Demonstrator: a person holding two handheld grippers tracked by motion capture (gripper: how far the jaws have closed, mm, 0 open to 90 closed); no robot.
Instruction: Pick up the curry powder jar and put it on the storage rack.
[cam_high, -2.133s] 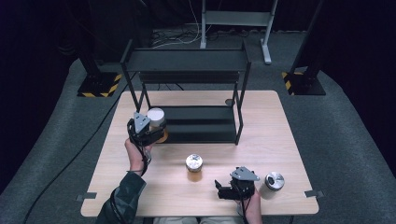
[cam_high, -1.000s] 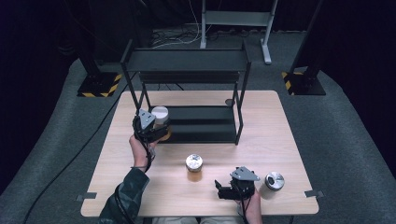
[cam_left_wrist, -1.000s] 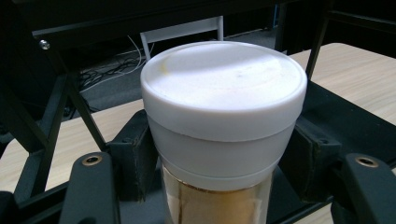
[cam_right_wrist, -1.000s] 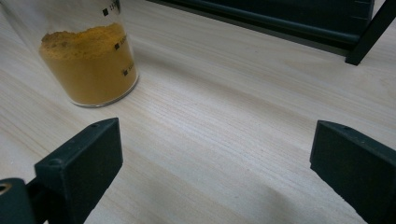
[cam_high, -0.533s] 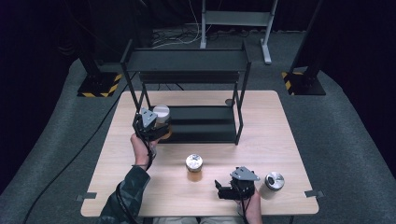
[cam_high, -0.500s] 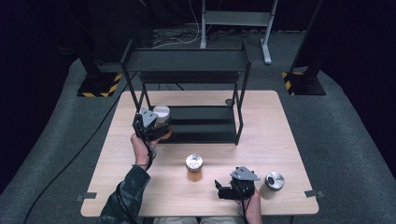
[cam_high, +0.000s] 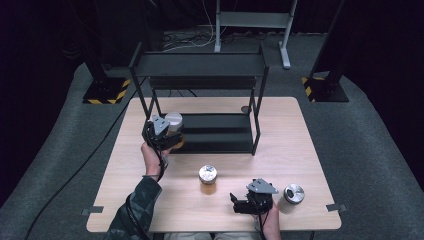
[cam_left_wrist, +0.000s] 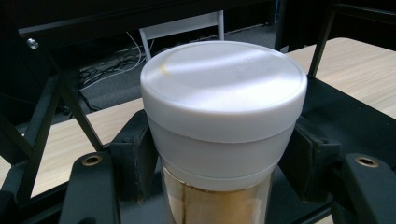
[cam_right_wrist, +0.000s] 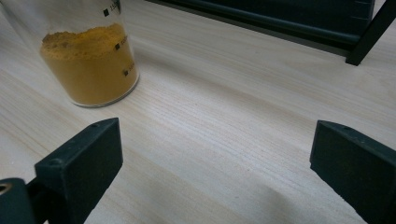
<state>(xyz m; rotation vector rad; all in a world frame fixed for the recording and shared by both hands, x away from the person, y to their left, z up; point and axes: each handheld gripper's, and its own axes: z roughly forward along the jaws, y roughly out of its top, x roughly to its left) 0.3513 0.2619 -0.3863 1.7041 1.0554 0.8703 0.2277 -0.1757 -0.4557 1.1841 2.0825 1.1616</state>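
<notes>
I hold the left tongs (cam_high: 167, 134) clamped on the white-lidded clear jar of tan powder (cam_left_wrist: 223, 135); the pads (cam_left_wrist: 135, 158) pinch the jar just below its lid, one on each side. This grip keeps the jar upright so the contents stay level while it sits at the left front corner of the black metal two-tier rack (cam_high: 202, 65), over the lower shelf (cam_high: 220, 132). I judge that the jar is being delivered onto that shelf; from the high view I cannot tell whether its base already rests there.

The left forearm reaches forward from the near edge of the wooden tabletop (cam_high: 300, 145), wrist roughly level, tongs pointing toward the rack.

The right tongs (cam_high: 240, 204) lie low on the tabletop near its front edge, jaws spread wide with nothing between them. They face the metal-capped clear jar of orange powder (cam_right_wrist: 88, 60), which stands apart from them at mid-table. A third jar with a silver lid (cam_high: 292, 196) stands just right of the right hand.
</notes>
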